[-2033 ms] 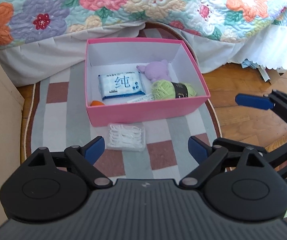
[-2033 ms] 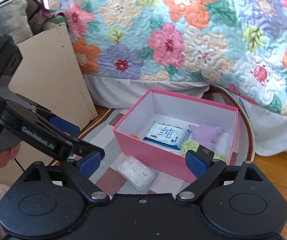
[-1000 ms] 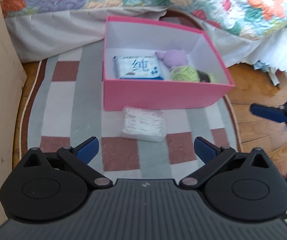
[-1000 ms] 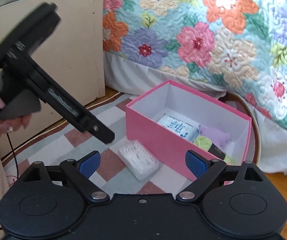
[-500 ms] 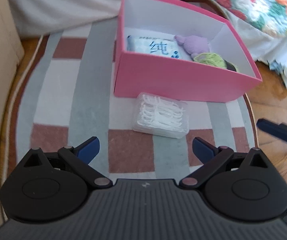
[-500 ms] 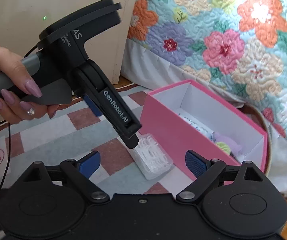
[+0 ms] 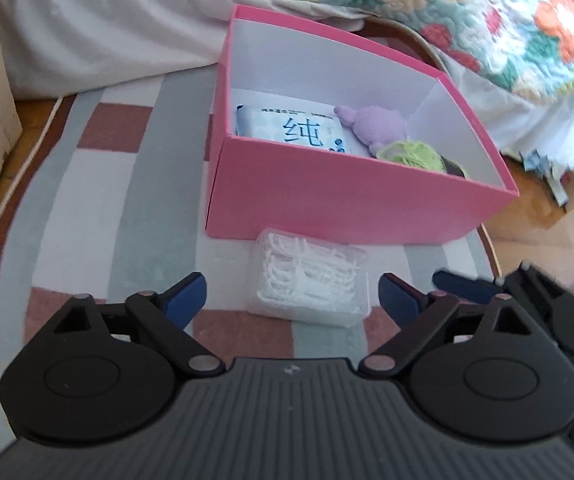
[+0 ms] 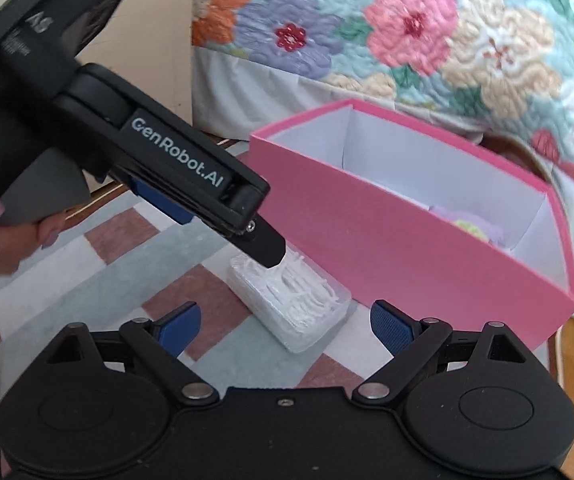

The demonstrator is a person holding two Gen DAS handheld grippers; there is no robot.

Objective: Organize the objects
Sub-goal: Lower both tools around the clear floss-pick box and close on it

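Your left claw (image 7: 293,294) has been closing around the clear box of floss picks (image 7: 309,282) – not gripping yet. It sits on the rug (image 7: 87,208), beside the pink box (image 7: 339,196) – its new home. Your right claw (image 8: 285,326) waits wide.

I see a pink box (image 7: 351,204) with a white inside. In it lie a white-and-blue packet (image 7: 291,130) with blue characters, a lilac soft toy (image 7: 375,124) and a lime-green yarn ball (image 7: 411,154) with a black band. In front sits a clear case (image 7: 309,284) of white floss picks. The rug (image 7: 87,184) is checked in grey, white and brick red, with a brown border. The quilt (image 8: 427,28) shows pink, orange and purple flowers on pale blue. My left gripper (image 7: 293,294) is black with blue fingers (image 7: 185,294), and my right gripper (image 8: 285,322) likewise.
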